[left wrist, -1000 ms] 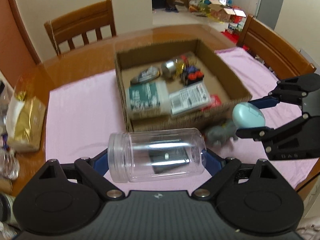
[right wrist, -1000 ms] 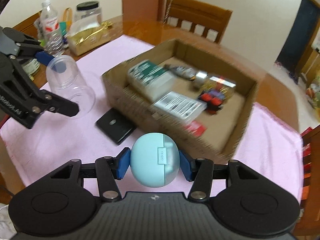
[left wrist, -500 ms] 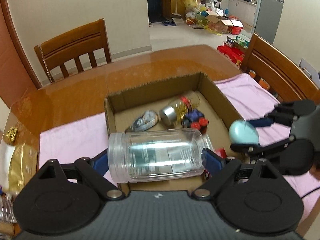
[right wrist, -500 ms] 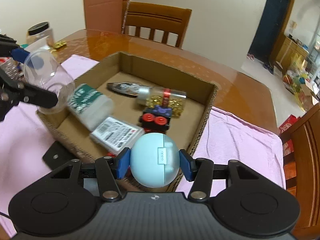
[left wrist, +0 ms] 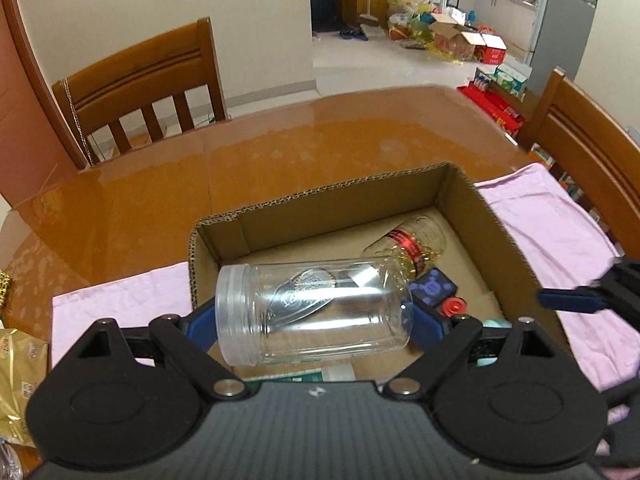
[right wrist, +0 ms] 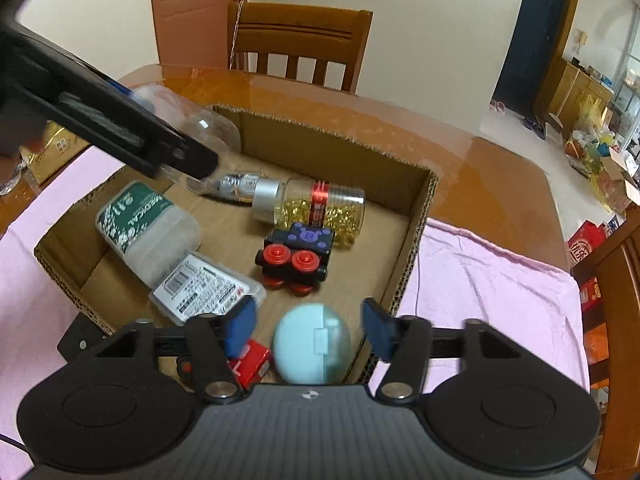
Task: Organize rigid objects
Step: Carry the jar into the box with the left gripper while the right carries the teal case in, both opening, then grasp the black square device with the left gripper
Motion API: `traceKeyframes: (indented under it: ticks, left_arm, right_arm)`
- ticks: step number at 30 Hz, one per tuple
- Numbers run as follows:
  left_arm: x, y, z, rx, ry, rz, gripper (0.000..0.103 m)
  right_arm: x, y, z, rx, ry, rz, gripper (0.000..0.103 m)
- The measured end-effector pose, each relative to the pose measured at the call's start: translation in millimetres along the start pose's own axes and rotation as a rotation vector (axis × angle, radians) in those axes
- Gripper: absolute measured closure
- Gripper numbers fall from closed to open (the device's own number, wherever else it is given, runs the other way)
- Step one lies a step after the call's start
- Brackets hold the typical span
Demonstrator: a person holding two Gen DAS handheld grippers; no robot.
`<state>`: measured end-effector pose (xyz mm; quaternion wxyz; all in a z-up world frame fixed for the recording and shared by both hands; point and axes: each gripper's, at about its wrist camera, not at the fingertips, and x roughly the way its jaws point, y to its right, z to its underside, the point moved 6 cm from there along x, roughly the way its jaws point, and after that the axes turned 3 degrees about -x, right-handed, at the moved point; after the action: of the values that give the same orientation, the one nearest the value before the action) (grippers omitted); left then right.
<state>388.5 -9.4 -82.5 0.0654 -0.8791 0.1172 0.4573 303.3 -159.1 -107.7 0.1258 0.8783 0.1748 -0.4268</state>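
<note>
Clear jar clamped in L gripper over box; R gripper apart.

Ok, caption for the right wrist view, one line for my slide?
Right claw open above the blue case, near corner of the cardboard box.

- A home dining room is showing: a glossy wooden table is sitting with wooden chairs around it, a pink cloth lying on top.
- Cream walls and a brown door are standing behind.
- A doorway is opening onto a tiled room where boxes, bags, slippers, cabinets and a fridge are sitting.
</note>
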Motion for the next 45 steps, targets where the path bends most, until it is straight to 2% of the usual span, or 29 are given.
traceKeyframes:
  ticks: [3, 4, 7, 10, 14, 17, 21, 23, 26, 30, 34, 38, 45]
  left_arm:
    - [11, -3, -2, -0.022, 0.001, -0.016, 0.01]
    - [14, -5, -3, -0.03, -0.001, -0.025, 0.009]
    - [15, -8, -6, -0.024, 0.005, -0.072, 0.008]
    - [7, -9, -7, -0.015, 0.01, -0.08, 0.008]
    - [-20, -11, -5, -0.023, 0.03, -0.076, 0.008]
    - [-44, -14, 3, -0.033, 0.064, -0.088, 0.003]
    - [-75, -18, 27, -0.053, 0.112, -0.084, 0.003]
    - [-90, -19, 41, -0.075, 0.111, -0.067, 0.002]
    - [-107, -20, 63, -0.079, 0.127, -0.052, 0.001]
    - [-113, -18, 95, -0.086, 0.118, -0.052, 0.001]
    - [-106, -16, 130, -0.115, 0.085, -0.028, 0.001]
    - [-85, -12, 163, -0.135, 0.003, -0.006, 0.001]
    - [-46, -6, 196, -0.21, -0.065, 0.019, 0.001]
  right_arm:
    - [-8, 1, -1, 0.01, 0.022, 0.01, 0.007]
    - [-12, 1, -1, 0.009, 0.03, 0.01, 0.004]
    - [-20, 2, 0, 0.011, 0.036, 0.001, 0.003]
    - [-26, 3, 0, 0.005, 0.034, 0.01, 0.001]
    - [-32, 2, 0, 0.028, 0.007, 0.016, 0.001]
    - [-40, -5, 5, 0.041, 0.01, 0.011, 0.0]
    - [-50, -20, 21, 0.052, 0.039, 0.012, 0.0]
    - [-50, -27, 32, 0.084, -0.007, 0.022, 0.0]
    - [-52, -42, 46, 0.078, 0.0, -0.028, 0.0]
    - [-42, -60, 64, 0.071, -0.028, 0.003, 0.0]
    - [-31, -75, 82, 0.096, -0.046, -0.006, 0.0]
    - [-18, -86, 98, 0.087, -0.091, 0.014, 0.0]
    - [-13, -91, 124, 0.087, -0.146, 0.027, 0.0]
